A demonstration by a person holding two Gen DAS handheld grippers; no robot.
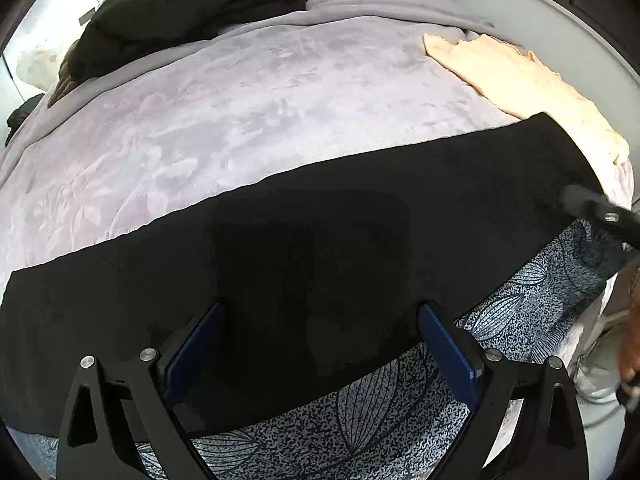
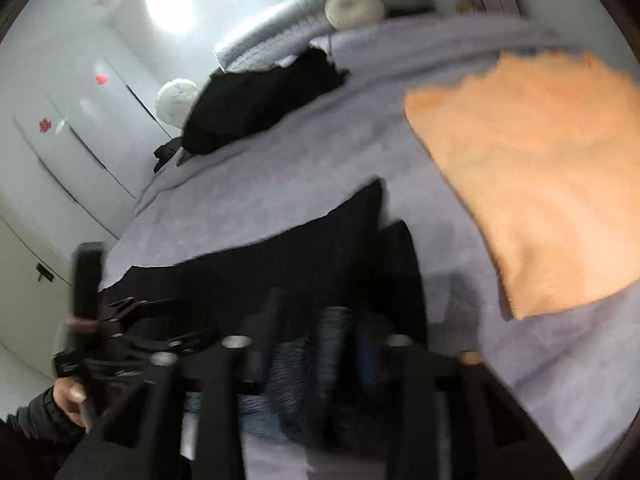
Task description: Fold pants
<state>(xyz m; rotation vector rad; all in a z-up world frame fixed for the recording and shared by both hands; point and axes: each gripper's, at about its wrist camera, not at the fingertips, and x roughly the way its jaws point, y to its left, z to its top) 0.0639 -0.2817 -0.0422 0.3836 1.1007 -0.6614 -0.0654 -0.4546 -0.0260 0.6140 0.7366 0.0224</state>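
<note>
Black pants [image 1: 304, 240] lie flat in a long band across the near edge of the bed, over a blue leaf-patterned cloth [image 1: 400, 400]. My left gripper [image 1: 320, 344] is open, its blue pads [image 1: 448, 352] straddling the pants' near edge without closing on it. The right gripper shows in the left wrist view [image 1: 596, 212] at the pants' right end. In the blurred right wrist view the right gripper [image 2: 348, 340] has its fingers close together over the pants' end [image 2: 320, 248]; whether they pinch the fabric is unclear.
A lilac blanket [image 1: 240, 112] covers the bed. A peach cloth [image 1: 512, 80] lies at the right, also in the right wrist view [image 2: 540, 176]. A pile of dark clothes [image 1: 180, 12] sits at the far left. White wardrobe doors [image 2: 60, 120] stand beyond the bed.
</note>
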